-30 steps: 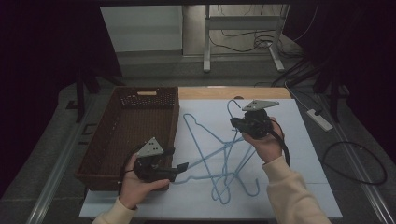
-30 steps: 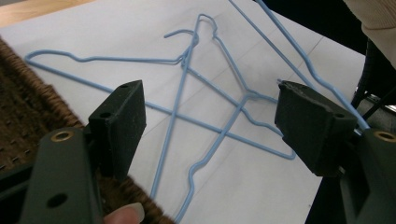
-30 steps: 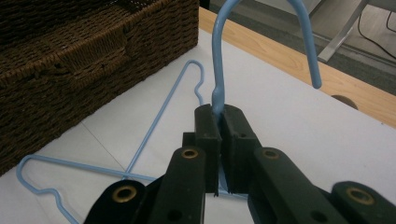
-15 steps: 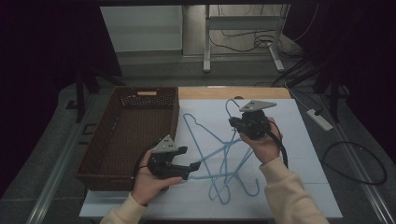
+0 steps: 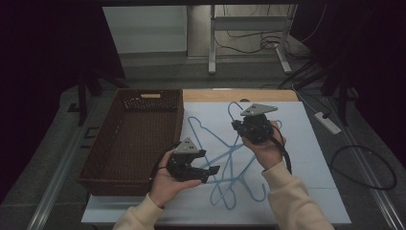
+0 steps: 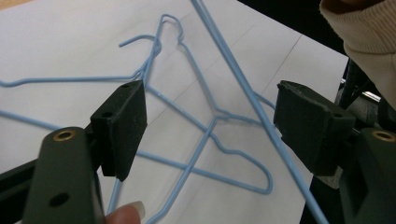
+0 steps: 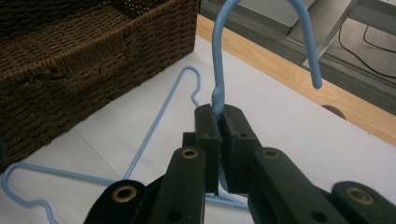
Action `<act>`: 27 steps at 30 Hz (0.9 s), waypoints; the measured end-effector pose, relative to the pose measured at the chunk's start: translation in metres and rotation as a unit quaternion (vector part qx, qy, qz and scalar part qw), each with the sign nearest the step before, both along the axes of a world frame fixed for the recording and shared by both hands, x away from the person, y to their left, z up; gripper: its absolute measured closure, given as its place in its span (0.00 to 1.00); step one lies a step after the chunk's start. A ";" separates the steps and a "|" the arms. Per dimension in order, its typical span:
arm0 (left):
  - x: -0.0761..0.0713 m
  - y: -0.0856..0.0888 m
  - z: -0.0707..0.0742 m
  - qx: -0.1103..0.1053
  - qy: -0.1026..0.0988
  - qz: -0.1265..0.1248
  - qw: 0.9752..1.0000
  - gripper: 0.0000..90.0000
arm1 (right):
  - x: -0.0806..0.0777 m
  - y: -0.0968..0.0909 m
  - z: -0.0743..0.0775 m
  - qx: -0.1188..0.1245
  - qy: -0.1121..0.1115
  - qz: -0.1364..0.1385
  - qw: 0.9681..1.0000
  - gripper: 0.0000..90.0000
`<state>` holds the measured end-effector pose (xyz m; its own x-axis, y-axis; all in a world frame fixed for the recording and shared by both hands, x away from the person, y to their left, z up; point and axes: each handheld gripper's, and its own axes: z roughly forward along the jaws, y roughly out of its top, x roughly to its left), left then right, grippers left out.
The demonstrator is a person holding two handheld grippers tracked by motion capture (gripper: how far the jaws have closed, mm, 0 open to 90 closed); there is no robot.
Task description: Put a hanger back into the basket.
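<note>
A tangle of light blue wire hangers (image 5: 238, 148) lies on the white table cover, right of a brown wicker basket (image 5: 134, 139). My right gripper (image 5: 253, 127) is shut on the neck of one hanger, just under its hook (image 7: 261, 28), which stands up above the closed jaws (image 7: 220, 116). My left gripper (image 5: 210, 171) is open beside the basket's near right corner, pointing right at the tangle. In the left gripper view its jaws (image 6: 210, 121) stand wide apart. One raised hanger wire (image 6: 246, 91) crosses the gap without touching either pad, and other hangers (image 6: 187, 56) lie flat beyond.
The basket (image 7: 70, 60) looks empty and takes up the table's left side. A bare wooden strip (image 5: 239, 95) runs along the far edge of the white cover (image 5: 306, 158). A power strip (image 5: 328, 122) and cables lie on the floor to the right.
My left gripper has moved right, from beside the basket's near corner to the edge of the hanger tangle. The right gripper has stayed put, still gripping the hanger neck.
</note>
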<state>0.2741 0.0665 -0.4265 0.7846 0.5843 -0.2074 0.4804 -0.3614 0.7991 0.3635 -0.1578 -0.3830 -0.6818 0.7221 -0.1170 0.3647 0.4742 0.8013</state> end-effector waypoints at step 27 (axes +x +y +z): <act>0.027 -0.038 -0.008 0.006 0.055 -0.030 0.998 0.79 | -0.006 0.001 0.007 0.010 -0.012 0.002 1.000 0.96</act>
